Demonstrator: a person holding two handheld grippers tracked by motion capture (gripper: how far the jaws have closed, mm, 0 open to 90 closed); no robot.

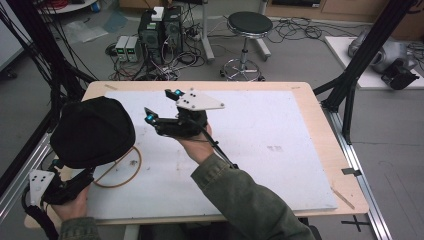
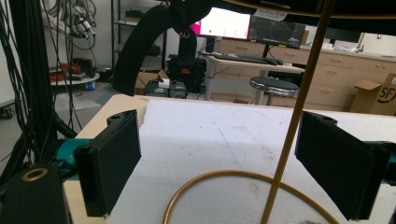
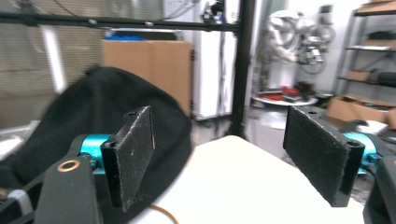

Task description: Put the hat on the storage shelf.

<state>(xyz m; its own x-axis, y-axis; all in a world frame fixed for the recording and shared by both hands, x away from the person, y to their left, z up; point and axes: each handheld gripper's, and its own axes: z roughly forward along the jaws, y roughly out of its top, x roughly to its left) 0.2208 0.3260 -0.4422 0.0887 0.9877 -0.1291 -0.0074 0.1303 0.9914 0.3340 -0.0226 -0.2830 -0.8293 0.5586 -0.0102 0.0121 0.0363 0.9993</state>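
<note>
A black hat (image 1: 92, 131) is sitting on a gold wire stand (image 1: 120, 172) at the white board's (image 1: 260, 145) left edge; the right gripper (image 1: 162, 106), jaws gaping wide, is hovering just beside the hat, while the left gripper (image 2: 219, 163), equally wide, is straddling the stand's rod below the hat

Wooden table (image 1: 320, 131), white foam board (image 1: 260, 150) covering it, gold ring base (image 1: 120, 170) resting on board

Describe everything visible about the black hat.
The black hat is a soft, rounded, dark fabric cap. It sits raised above the white board at the table's left side, on a thin gold wire stand whose ring base lies on the board. The open right gripper points toward it, not touching.
</note>
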